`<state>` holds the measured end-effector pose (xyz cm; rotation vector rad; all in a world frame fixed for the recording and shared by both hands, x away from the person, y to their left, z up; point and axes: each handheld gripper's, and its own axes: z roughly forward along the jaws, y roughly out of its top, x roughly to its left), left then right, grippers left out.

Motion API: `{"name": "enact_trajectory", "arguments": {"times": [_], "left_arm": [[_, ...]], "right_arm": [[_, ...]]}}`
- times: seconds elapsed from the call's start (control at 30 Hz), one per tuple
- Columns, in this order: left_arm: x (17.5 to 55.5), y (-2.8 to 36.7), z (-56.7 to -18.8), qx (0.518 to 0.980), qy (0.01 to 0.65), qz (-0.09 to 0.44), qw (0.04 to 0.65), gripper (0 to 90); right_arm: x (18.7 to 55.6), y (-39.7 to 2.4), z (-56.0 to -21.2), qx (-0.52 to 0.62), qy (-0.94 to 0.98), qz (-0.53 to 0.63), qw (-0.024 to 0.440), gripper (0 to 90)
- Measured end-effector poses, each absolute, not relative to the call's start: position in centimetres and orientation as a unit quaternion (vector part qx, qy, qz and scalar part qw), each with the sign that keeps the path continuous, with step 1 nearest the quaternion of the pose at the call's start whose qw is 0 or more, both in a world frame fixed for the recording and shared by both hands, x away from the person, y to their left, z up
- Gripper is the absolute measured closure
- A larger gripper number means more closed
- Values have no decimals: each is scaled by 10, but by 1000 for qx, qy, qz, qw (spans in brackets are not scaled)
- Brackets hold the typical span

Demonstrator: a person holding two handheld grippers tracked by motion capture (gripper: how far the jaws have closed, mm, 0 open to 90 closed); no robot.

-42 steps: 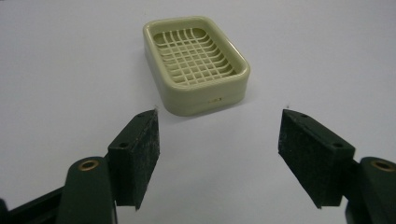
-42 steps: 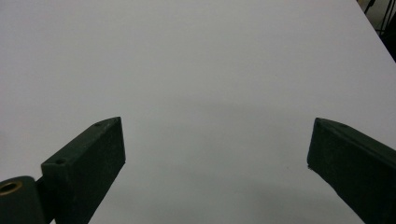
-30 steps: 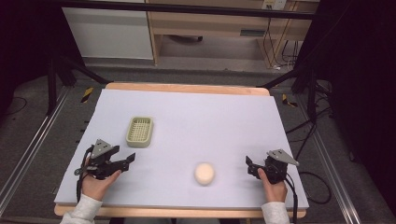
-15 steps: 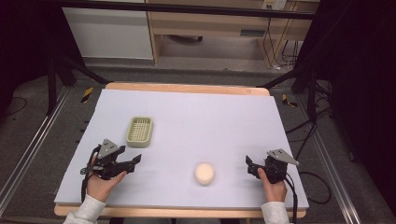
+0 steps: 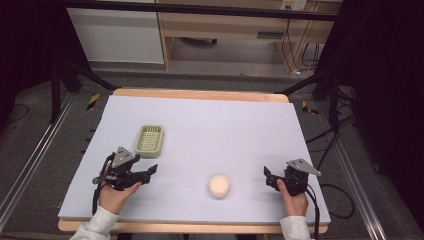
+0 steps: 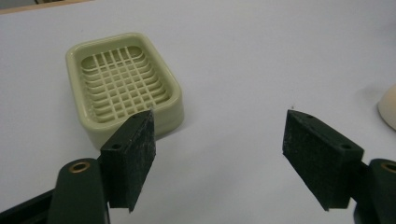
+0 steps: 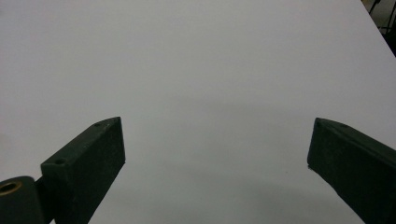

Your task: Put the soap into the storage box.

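A pale green soap dish (image 5: 150, 139) with a grid insert sits on the left half of the table; the left gripper view has this dish (image 6: 123, 86) just beyond its left jaw. A cream, rounded soap bar (image 5: 218, 186) lies near the front middle, and its edge (image 6: 387, 108) peeks in at the right. My left gripper (image 5: 151, 171) hovers just in front of the dish, open and empty (image 6: 219, 163). My right gripper (image 5: 267, 176) stays at the front right, to the right of the bar, open with nothing between its jaws (image 7: 217, 168).
A lavender-white sheet (image 5: 225, 125) covers the wooden table. Black frame legs (image 5: 60, 85) and cables (image 5: 330, 145) stand off the table's sides. A cabinet and shelf (image 5: 210, 30) are behind the table.
My left gripper has moved right and slightly forward, closer to the soap dish and toward the table's middle. The right gripper, dish and soap bar have stayed put.
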<state>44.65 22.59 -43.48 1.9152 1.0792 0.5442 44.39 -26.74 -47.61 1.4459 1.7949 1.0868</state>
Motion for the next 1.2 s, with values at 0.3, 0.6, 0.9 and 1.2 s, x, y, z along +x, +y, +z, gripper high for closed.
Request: {"name": "enact_trajectory", "arguments": {"times": [0.3,0.6,0.9,1.2], "left_arm": [[451,203,-432,775,417,210,427,251],[451,185,-431,781,403,205,431,250],[452,175,-432,788,395,199,427,249],[452,163,-430,792,386,193,432,248]], "right_arm": [[444,-268,-475,542,675,408,290,46],[445,-267,-475,540,677,407,290,46],[445,-267,-475,538,678,409,289,46],[446,-265,-475,539,678,409,286,46]]}}
